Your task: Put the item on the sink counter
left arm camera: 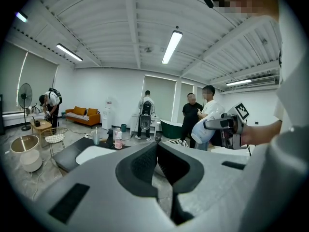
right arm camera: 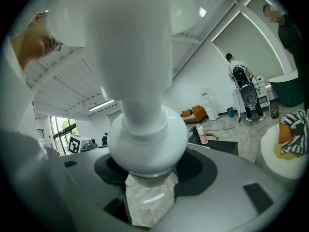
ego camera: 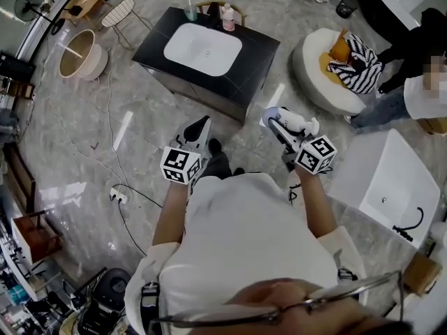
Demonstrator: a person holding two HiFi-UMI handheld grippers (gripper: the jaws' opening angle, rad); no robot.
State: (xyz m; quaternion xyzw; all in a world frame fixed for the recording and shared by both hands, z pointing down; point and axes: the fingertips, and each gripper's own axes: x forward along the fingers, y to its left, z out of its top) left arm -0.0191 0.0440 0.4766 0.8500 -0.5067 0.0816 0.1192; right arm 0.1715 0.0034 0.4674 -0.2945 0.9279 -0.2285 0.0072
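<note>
The item is a white round-bodied bottle (right arm camera: 145,129) with a long neck. My right gripper (right arm camera: 149,170) is shut on its bulbous body, and the bottle fills most of the right gripper view. In the head view the right gripper (ego camera: 283,125) holds the bottle (ego camera: 274,119) in the air, this side of the black sink counter (ego camera: 262,54) and off its right corner. The counter's white basin (ego camera: 202,47) is bare. My left gripper (ego camera: 201,125) is shut and empty, level with the right one. From the left gripper view, the counter (left arm camera: 67,154) lies ahead and the held bottle (left arm camera: 203,130) is to the right.
A pink bottle (ego camera: 228,18) and a cup (ego camera: 190,11) stand at the counter's far edge. A round white seat (ego camera: 314,82) with a striped cloth sits to the right, a white bathtub (ego camera: 391,180) nearer right. A wooden basin (ego camera: 77,51) and a floor cable (ego camera: 119,195) lie left. People stand behind.
</note>
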